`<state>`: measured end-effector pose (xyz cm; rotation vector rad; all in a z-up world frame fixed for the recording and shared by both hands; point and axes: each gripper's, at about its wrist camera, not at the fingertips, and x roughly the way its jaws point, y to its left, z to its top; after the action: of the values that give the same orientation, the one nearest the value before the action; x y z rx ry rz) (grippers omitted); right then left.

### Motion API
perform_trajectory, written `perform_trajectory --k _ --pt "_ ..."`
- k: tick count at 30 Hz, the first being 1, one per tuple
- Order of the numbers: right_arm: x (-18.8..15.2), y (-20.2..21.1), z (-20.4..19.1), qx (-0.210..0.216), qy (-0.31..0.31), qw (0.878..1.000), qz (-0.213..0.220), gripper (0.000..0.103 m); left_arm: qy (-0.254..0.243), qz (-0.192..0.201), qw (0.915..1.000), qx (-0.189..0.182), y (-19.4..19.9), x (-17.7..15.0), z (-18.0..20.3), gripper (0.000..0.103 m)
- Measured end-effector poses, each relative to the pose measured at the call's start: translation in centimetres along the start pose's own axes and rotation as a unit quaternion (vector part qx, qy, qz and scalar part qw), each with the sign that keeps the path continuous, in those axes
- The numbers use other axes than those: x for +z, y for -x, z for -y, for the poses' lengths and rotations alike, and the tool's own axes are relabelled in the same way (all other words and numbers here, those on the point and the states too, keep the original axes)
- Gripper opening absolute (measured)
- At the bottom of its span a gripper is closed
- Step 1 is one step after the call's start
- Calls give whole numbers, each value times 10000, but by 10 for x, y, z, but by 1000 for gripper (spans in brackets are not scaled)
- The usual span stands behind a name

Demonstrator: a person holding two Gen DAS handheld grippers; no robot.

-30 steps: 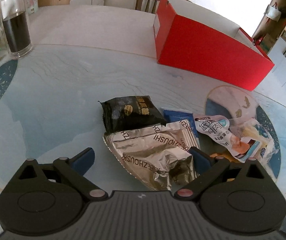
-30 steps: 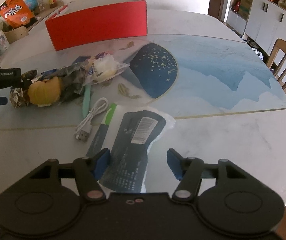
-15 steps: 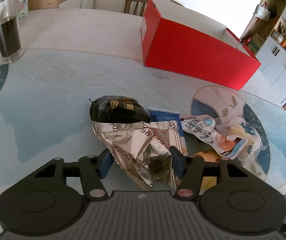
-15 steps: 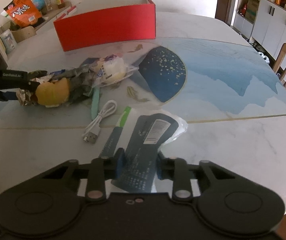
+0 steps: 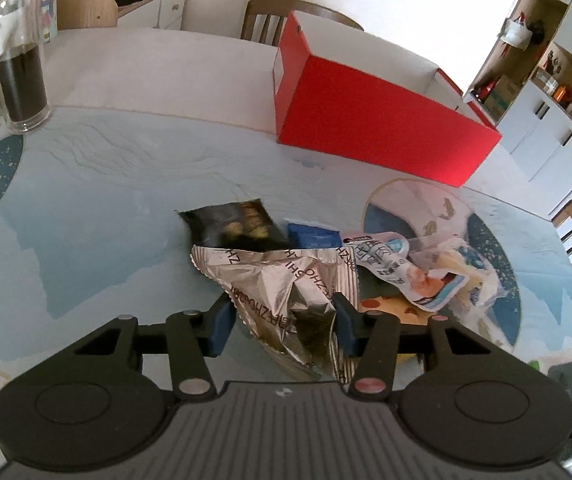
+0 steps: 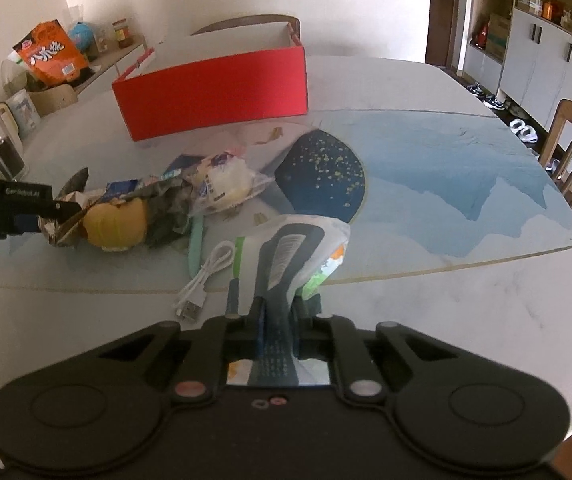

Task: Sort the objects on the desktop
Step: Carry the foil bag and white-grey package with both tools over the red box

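Observation:
A crumpled silver foil snack bag [image 5: 274,276] lies at the near side of a pile of packets on the table. My left gripper [image 5: 282,326] has its jaws closing on it, and both blue pads [image 5: 220,326] press its sides. The same gripper [image 6: 62,208] shows at the pile's left end in the right wrist view. My right gripper [image 6: 280,312] is shut on a dark blue and white packet [image 6: 293,248], whose far end bends up off the table. The open red box [image 5: 373,136] stands behind the pile.
The pile holds a black snack packet [image 5: 234,226], a blue packet [image 5: 311,236], a pink and white packet [image 5: 381,256], a wrapped bun [image 6: 226,182] and a yellow round thing [image 6: 116,222]. A white USB cable [image 6: 206,276] and a mint stick [image 6: 196,246] lie nearby. A glass jar [image 5: 18,64] stands far left.
Both grippers have closed from wide open. The left one squeezed the silver bag, which crumpled. The right one clamped the dark packet, and its far end rose off the table.

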<state>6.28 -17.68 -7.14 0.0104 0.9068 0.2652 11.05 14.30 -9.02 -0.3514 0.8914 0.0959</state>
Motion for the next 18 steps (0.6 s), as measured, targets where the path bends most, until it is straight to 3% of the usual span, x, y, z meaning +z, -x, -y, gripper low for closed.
perform_trajectory --k 18 --pt "29 15 0 182 -344 9986 345 11 -244 28 9978 -617 40 8 26 50"
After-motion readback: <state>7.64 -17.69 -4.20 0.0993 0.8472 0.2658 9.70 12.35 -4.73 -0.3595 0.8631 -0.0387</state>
